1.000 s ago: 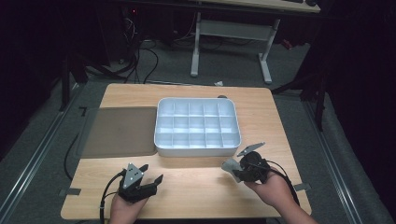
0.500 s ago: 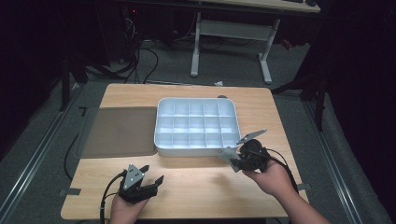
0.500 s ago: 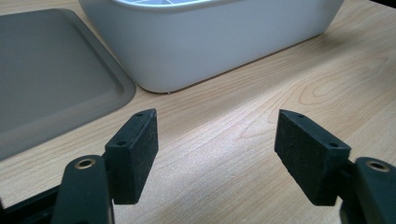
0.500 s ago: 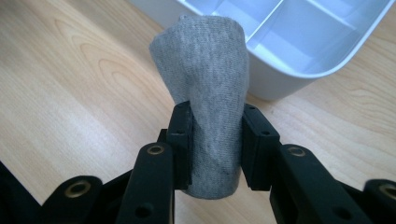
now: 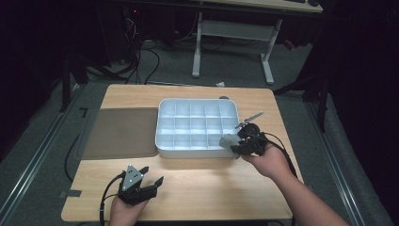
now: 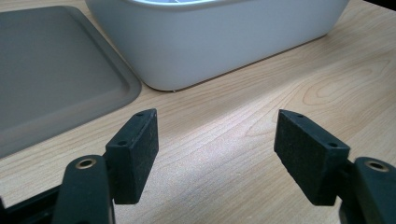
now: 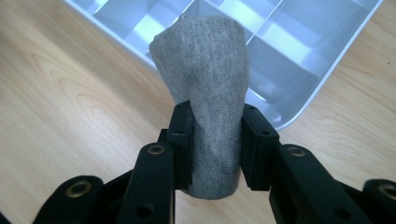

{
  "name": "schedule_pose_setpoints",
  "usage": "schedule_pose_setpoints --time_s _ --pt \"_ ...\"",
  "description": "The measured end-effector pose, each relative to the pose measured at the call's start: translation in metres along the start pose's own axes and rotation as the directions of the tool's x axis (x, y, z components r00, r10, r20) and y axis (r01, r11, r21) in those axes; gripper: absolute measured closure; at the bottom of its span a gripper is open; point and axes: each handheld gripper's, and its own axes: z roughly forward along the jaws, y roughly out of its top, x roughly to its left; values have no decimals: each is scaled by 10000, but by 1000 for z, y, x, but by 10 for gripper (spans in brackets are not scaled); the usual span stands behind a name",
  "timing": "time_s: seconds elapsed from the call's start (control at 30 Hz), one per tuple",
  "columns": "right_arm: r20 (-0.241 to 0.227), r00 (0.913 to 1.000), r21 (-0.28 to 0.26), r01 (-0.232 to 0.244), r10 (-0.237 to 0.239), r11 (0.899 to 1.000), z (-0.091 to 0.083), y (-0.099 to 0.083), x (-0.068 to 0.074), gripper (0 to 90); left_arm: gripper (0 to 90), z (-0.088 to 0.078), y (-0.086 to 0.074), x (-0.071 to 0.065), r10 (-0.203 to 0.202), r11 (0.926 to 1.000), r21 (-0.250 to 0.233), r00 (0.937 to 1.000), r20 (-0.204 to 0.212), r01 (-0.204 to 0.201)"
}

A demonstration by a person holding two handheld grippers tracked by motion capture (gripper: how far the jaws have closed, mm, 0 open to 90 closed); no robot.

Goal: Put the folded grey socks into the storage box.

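Grey knit roll [image 7: 201,112] sits clamped in our right gripper [image 5: 234,144], over the near right corner of the white divided tray [image 5: 164,141]. Left gripper [image 5: 141,184] rests wide open, empty, near left. Next, we judge: lower into a compartment, release.

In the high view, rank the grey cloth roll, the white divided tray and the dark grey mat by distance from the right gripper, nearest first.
1. Grey cloth roll: clamped in the right gripper, at the tray's near right corner.
2. White divided tray: directly beside the gripper, to its left.
3. Dark grey mat: farthest, on the tray's far left side.
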Motion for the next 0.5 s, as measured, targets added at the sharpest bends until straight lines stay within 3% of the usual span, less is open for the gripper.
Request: schedule_pose_setpoints --time_s 0.5 --pt "402 9990 449 -188 170 9988 7 28 -16 692 315 -1 0 0 8 10000 -33 10000 56 -7"
